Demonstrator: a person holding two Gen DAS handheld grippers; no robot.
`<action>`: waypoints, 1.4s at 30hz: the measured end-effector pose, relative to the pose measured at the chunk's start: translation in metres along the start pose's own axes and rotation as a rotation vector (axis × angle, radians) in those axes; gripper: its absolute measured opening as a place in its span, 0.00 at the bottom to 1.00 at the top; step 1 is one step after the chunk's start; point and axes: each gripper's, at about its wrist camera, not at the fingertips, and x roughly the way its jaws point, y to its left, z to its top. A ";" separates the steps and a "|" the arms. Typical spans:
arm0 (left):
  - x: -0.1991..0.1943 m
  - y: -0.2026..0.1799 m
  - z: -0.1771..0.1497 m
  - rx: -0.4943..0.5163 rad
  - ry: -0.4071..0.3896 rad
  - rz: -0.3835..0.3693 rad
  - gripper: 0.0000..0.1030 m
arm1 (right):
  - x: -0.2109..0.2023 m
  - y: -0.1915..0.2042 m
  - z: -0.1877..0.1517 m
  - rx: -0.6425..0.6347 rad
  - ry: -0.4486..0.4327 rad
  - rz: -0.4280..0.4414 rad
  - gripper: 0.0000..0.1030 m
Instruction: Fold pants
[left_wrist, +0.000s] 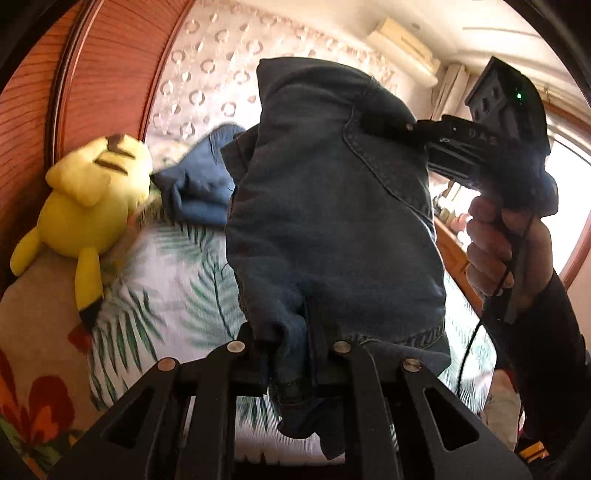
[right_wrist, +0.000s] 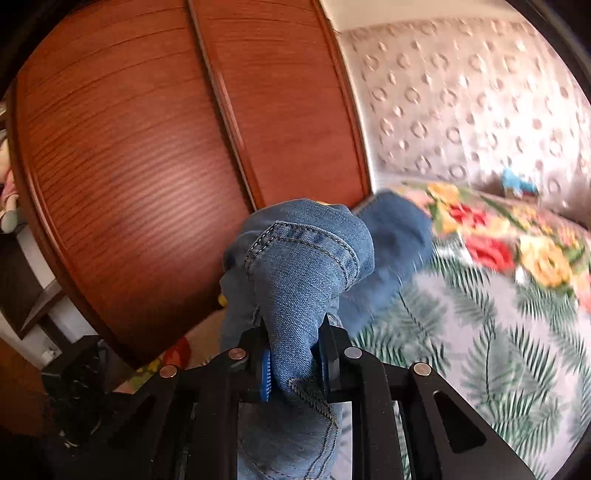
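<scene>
Yellow plush toy (left_wrist: 85, 206) left; bedspread (left_wrist: 177, 280) open.

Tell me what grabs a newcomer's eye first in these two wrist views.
The blue jeans fill the middle of both views, bunched denim pinched in the left gripper and in the right gripper above the bed. Next comes the yellow plush toy lying at the left on the palm-leaf bedspread. Behind it stands a reddish wooden wardrobe.
</scene>
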 end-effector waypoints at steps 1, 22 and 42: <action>-0.001 0.002 0.007 0.000 -0.014 0.001 0.14 | 0.001 0.000 0.009 -0.014 -0.007 0.002 0.18; 0.141 0.100 0.184 0.116 0.053 0.226 0.14 | 0.192 -0.175 0.057 0.193 -0.002 -0.043 0.22; 0.137 0.104 0.147 0.116 0.084 0.298 0.18 | 0.239 -0.184 0.039 0.096 0.169 -0.277 0.57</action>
